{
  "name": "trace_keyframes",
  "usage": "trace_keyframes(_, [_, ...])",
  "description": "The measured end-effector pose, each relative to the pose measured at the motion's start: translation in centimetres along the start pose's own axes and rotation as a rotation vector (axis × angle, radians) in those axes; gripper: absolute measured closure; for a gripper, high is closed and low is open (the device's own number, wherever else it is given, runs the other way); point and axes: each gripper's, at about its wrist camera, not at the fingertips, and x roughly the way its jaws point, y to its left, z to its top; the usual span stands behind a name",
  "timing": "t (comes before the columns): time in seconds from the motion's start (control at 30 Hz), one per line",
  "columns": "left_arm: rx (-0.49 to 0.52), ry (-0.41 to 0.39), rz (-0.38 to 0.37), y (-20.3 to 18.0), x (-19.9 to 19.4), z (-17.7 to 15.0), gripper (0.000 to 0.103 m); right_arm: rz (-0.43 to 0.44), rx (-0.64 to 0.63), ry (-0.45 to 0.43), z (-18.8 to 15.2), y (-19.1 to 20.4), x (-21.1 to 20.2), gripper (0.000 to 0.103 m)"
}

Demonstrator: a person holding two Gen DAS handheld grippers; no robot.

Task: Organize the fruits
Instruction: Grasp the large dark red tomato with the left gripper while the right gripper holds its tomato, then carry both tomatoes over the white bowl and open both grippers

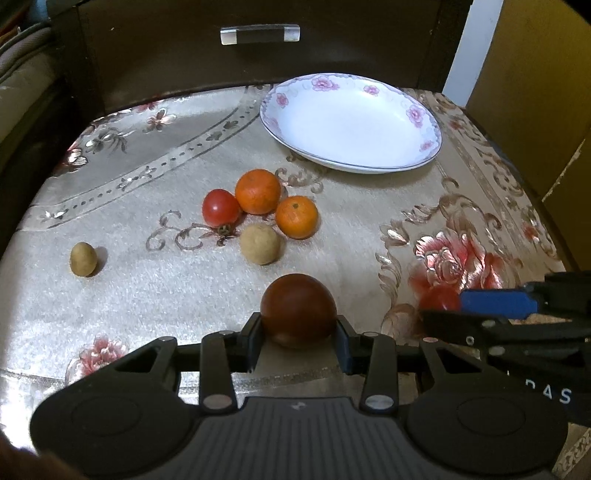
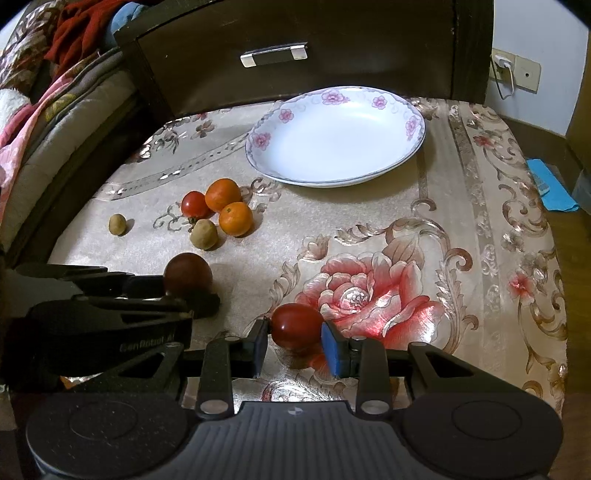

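The left gripper (image 1: 299, 341) is closed around a dark red round fruit (image 1: 298, 310), its two pads pressed against the fruit's sides near the front of the tabletop (image 1: 155, 288). Just beside it to the right, the right gripper (image 2: 295, 341) clamps a smaller red tomato (image 2: 297, 325) over the large pink rose printed on the floral cloth (image 2: 461, 229). The two grippers sit close together, the left one's fingers reaching into the right wrist view at its left edge.

Farther back lies a cluster of loose fruit: a red tomato (image 1: 220, 208), two small oranges (image 1: 258, 191) touching each other, and a tan round fruit (image 1: 259, 244) just in front of them. A second, smaller tan fruit (image 1: 84, 259) sits apart to the left.

The white plate with pink flowers (image 1: 417, 114) stands at the back right with nothing in it, beyond the cluster. Behind it rises a dark wooden drawer front (image 1: 166, 48) with a clear handle (image 1: 259, 34).
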Motion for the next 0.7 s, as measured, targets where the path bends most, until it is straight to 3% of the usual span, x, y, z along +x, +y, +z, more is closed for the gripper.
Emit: trace_keyframes(0.7, [0.004,-0.047,-0.024,-0.4,-1.0,1.1,0.056,-0.004,-0.015,-0.053,0.6,0.3,-0.8,0.078])
